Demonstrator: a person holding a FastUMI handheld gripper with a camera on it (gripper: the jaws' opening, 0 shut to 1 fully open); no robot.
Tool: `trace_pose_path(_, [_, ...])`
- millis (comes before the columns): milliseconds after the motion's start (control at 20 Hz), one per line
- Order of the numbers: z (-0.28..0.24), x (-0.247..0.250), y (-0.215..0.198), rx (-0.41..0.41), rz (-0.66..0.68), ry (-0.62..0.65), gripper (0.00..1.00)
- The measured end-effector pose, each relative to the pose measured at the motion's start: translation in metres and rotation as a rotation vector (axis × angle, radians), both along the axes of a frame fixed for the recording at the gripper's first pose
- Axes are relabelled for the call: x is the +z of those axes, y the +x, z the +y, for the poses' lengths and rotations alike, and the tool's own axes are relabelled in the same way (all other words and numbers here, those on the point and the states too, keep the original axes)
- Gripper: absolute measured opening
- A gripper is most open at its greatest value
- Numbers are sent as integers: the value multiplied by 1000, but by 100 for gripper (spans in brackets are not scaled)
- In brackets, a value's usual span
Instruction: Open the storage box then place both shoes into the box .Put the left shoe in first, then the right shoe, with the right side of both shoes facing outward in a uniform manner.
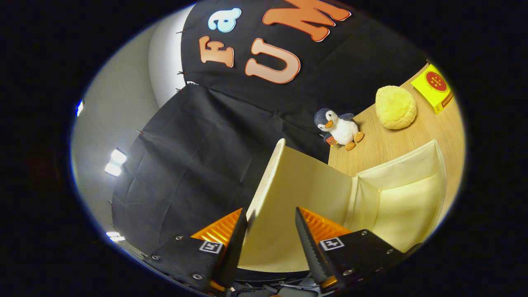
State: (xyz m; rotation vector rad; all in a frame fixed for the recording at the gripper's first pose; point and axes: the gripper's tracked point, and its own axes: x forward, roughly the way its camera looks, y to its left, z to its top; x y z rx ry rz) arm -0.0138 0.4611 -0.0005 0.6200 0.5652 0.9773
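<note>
Fingers of your gripper point(270, 235) stand apart with a gap between them, and the raised lid point(297, 198) of the storage box point(406, 206) sits in that gap: its edge runs close along the left finger, while the right finger stands clear of the panel, so you are not clamped on it, and whether the left finger actually touches cannot be told. That lid is swung up, leaning away from the opening, and the box's pale inside lies just beyond the right finger, resting on the wooden table point(383, 144). Judge the box as light and soft: it looks like fabric over thin board, so the walls will flex and the whole thing may slide or tip if you push sideways. The lid looks like the stiffest part; take it near its free edge, where the woven trim gives some grip, and pinch only the panel's thickness, since a light flap like this could drop back once released. No shoe lies inside the part of the box that you can see, so both are probably yet to be put in. When you go for one, expect a firmer sole and a softer upper, so the heel collar is likely the best hold. Counting what lies here: one box with one lid, one plush penguin point(340, 128) near the black cloth, one round yellow cushion point(396, 107) beside it, and one yellow packet point(433, 87) further along the table, all well apart from the box.
</note>
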Motion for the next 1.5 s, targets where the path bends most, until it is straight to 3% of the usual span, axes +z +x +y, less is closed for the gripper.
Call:
trace_pose_path(50, [4,-3,4,-25,-17,-15,93])
trace_pose_path(100, [6,-4,6,-42,-29,-25,98])
trace_pose_path(550, [-38,-22,28,-213,-124,-156,98])
trace_pose_path(1200, [-267,-85,78,-667,-157,-437,98])
trace_pose_path(1500, [-343,-135,74,-758,-108,-588,98])
